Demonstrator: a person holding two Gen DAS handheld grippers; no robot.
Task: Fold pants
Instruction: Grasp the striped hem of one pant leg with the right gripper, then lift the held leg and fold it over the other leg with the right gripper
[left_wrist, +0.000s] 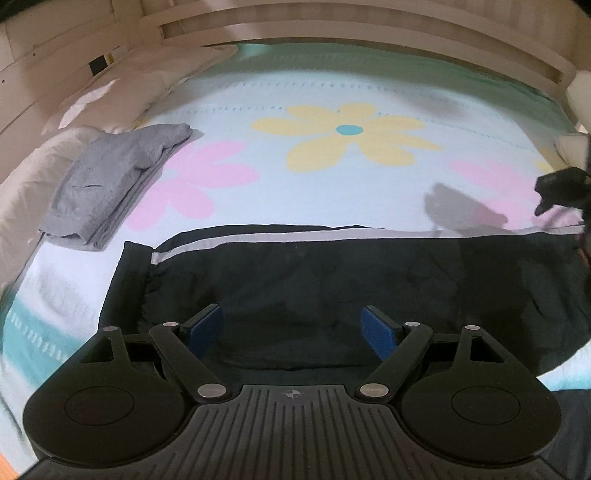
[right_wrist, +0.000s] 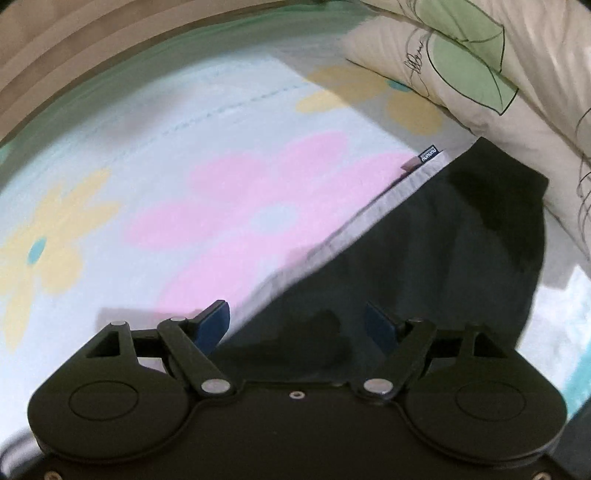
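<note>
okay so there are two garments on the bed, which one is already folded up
The grey garment by the white pillows at the left: it lies as a compact folded stack. The black pants with the pale side stripe lie spread long under the open left gripper.

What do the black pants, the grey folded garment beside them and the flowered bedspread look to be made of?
Black pants: thin, smooth woven cloth, likely a synthetic track fabric, matte with soft creases and a pale side stripe. Grey folded garment: thicker, fuzzy knit, probably fleece or jersey, judging by its dull nap. Flowered bedspread: flat, printed cotton-like sheet with stitched dashed lines; blur leaves the weave unclear.
</note>
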